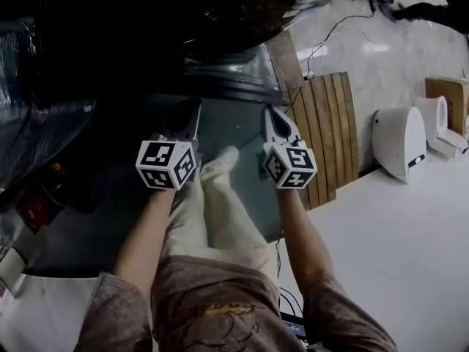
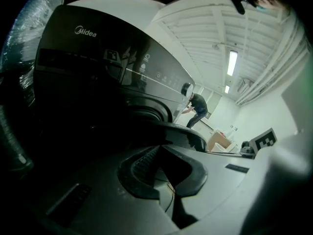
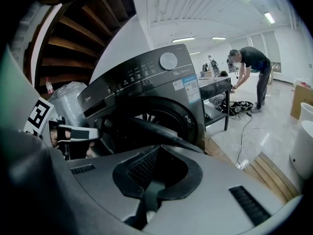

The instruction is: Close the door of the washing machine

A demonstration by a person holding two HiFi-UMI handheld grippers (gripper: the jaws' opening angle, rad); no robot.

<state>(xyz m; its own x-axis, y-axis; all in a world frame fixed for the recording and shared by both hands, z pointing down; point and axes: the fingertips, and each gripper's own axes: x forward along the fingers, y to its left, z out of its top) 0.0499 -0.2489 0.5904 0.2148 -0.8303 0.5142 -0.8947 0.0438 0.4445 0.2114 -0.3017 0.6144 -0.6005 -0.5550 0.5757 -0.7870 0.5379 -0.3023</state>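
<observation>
A dark grey front-loading washing machine (image 3: 146, 89) stands in front of me. Its round door (image 3: 166, 135) hangs open, swung out toward me, and its rim (image 1: 234, 79) also shows in the head view. My left gripper (image 1: 190, 110) and right gripper (image 1: 273, 114) are side by side just before that door rim, both shut with nothing between the fingers. The left gripper (image 2: 159, 150) and the right gripper (image 3: 159, 150) each have the tips meeting. Whether either one touches the door I cannot tell. The left gripper (image 3: 73, 133) shows in the right gripper view.
A wooden slatted board (image 1: 330, 134) lies on the floor to the right of the machine, with white appliances (image 1: 399, 141) and a cable (image 1: 330, 35) beyond it. A person (image 3: 249, 65) bends over in the background. A plastic-wrapped bundle (image 3: 68, 99) sits left of the machine.
</observation>
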